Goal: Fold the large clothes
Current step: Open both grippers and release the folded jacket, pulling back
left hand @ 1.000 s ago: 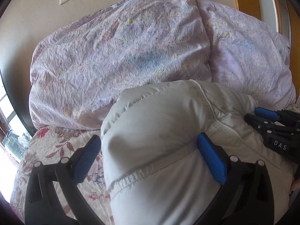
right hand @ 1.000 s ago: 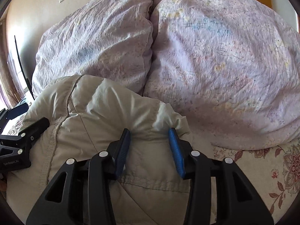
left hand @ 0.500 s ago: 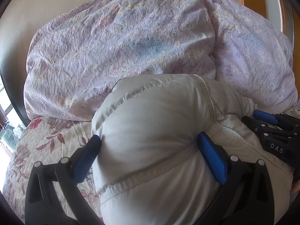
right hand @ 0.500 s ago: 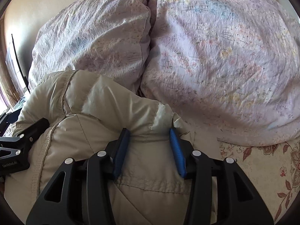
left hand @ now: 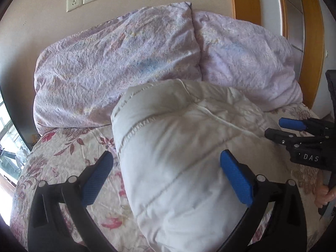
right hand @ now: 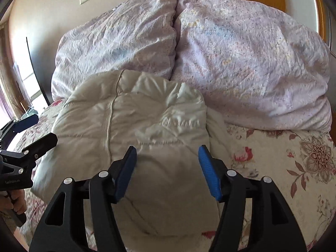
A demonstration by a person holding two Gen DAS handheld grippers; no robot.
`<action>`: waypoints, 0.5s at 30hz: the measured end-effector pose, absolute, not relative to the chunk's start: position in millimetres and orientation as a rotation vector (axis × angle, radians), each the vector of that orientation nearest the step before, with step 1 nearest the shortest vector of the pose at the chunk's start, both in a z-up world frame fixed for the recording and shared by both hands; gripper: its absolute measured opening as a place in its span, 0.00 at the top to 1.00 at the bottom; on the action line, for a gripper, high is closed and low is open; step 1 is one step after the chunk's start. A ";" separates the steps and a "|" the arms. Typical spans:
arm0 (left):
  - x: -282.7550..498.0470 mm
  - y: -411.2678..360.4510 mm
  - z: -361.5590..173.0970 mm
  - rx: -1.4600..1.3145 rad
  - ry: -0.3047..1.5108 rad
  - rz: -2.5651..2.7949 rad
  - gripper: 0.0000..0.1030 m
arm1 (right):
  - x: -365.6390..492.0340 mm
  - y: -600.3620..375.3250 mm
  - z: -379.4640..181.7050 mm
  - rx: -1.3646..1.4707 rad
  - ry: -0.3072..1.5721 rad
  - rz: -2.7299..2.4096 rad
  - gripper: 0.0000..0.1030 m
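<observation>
A bed with a floral sheet (right hand: 273, 147) fills both views. At its far side, 2 lilac pillows (left hand: 117, 63) lean on the wall. In front of them, touching them, lies the folded cream padded jacket (left hand: 178, 157) in a thick bundle on the sheet. The left gripper (left hand: 166, 172) has its jaws wide apart, one on each side of the bundle, not pressing. The right gripper (right hand: 168, 168) is opening; the jacket is between its pads (right hand: 208, 172), not squeezed.
</observation>
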State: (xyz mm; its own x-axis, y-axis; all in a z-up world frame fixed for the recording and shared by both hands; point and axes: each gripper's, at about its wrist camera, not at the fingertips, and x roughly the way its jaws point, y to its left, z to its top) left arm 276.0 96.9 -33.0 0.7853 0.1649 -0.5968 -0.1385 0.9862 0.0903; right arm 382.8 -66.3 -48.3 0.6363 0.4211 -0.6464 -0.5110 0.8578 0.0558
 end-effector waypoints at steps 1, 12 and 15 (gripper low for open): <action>279.0 94.3 -41.2 0.048 0.662 0.175 0.02 | 386.0 -65.2 -59.2 -0.129 0.732 0.533 0.39; 245.2 102.7 -35.6 -0.105 0.689 0.145 0.02 | 356.8 -106.0 -45.3 -0.013 0.718 0.425 0.04; 224.8 98.6 -28.7 -0.103 0.679 0.129 0.02 | 337.2 -116.5 -39.3 0.024 0.719 0.403 0.01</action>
State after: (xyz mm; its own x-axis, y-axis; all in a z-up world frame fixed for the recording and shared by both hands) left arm 224.8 98.6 -28.7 0.7708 0.0849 -0.6313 -0.1523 0.9869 -0.0532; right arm 337.2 -116.5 -39.3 0.6790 0.3673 -0.6357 -0.3509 0.9229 0.1585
